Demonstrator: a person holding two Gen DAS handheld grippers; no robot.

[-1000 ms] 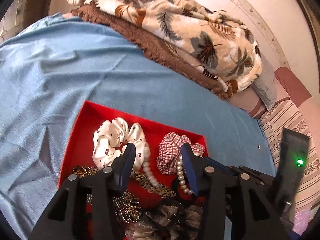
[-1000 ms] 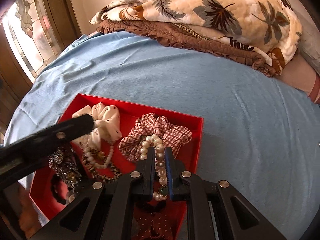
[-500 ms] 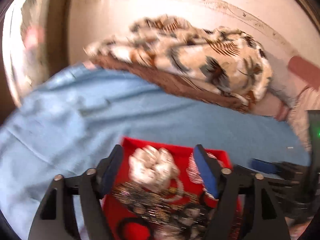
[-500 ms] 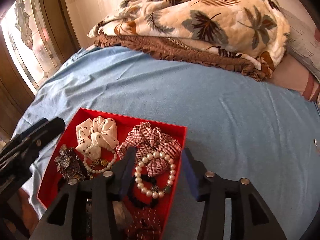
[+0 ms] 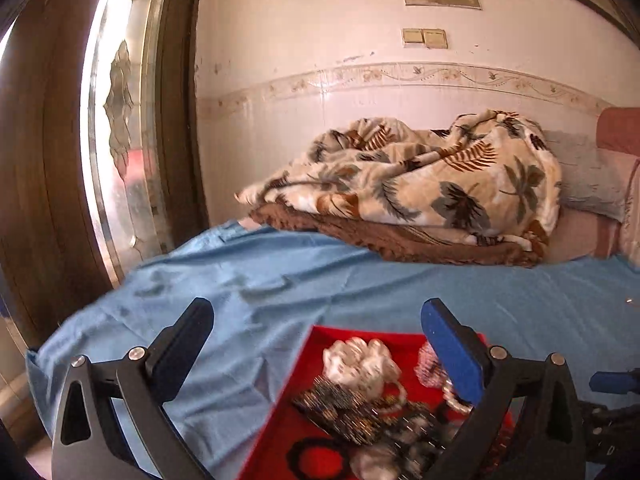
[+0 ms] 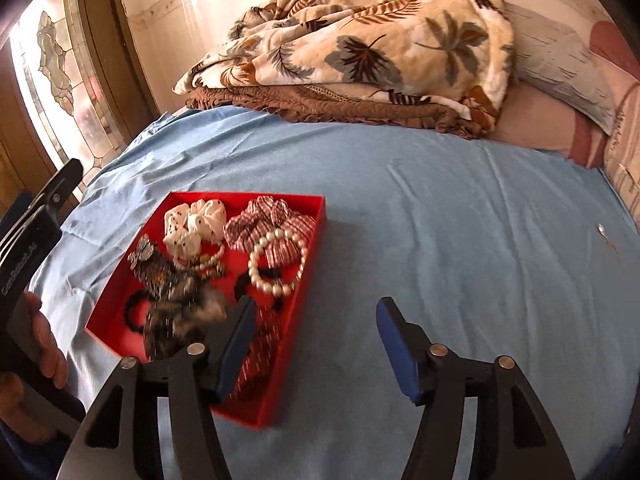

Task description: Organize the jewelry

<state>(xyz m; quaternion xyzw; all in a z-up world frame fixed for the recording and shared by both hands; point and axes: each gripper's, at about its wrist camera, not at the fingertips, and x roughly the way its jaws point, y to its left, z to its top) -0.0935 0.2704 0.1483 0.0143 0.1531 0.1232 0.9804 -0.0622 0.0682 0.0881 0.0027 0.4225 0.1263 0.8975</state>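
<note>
A red tray [image 6: 316, 208] lies on the blue sheet [image 6: 440, 220]. In it are a white dotted scrunchie [image 6: 196, 222], a plaid scrunchie [image 6: 272, 220], a pearl bracelet [image 6: 276, 264] and dark beaded pieces [image 6: 160, 276]. My right gripper [image 6: 316, 308] hovers over the tray's near right corner, its jaws opening with nothing held between them. My left gripper [image 5: 316, 314] hangs above the tray [image 5: 280, 436], jaws opening wide and empty, aimed toward the wall. The white scrunchie [image 5: 360, 360] looks blurred there. A hand [image 6: 40, 340] holds the left gripper's handle at the left edge of the right wrist view.
A leaf-patterned blanket [image 6: 360, 40] on a brown quilt [image 6: 340, 110] is heaped at the far end of the bed, with a pillow [image 6: 568, 68] to its right. A wooden door with stained glass [image 5: 116, 140] stands left. A small metal object [image 6: 601, 227] lies on the sheet.
My right gripper has opened and let go of the pearl bracelet, which now lies in the tray. Both grippers have opened wide and drawn back from the tray. The left one tilted upward.
</note>
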